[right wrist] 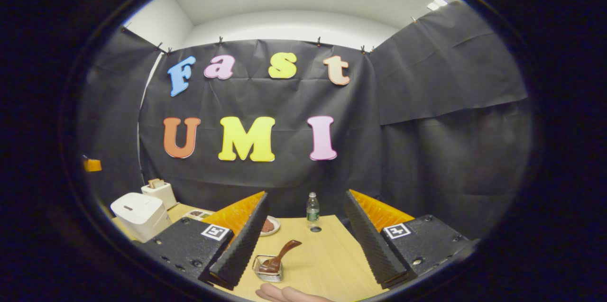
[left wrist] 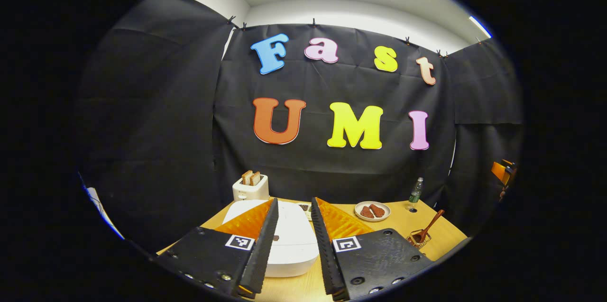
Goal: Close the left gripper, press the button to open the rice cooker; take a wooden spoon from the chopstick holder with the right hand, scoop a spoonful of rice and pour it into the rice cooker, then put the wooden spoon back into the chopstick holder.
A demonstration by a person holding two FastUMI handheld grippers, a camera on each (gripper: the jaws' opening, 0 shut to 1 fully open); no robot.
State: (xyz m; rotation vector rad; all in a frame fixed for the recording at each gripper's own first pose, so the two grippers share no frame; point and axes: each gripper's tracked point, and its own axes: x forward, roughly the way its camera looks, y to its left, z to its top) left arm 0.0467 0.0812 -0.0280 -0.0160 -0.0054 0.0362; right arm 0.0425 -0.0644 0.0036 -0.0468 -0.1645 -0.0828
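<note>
Wooden desk (right wrist: 327, 250): closed white rice cooker (left wrist: 291, 238); right of it, wire chopstick holder (right wrist: 268, 269) containing brown wooden spoon (right wrist: 283, 251); both grippers' jaws open.

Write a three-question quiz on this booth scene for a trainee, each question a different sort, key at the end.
1. True or false: the rice cooker has its lid raised.
2. Multiple choice: the wooden spoon is A) held in the right tongs, B) standing in the chopstick holder, C) lying flat on the table.
3. Fill in: the plate sits on the table between the toaster and the ____.

Key: 1 false, the lid is down. 2 B, and the right tongs are open. 3 bottle. The left tongs are open too.
</note>
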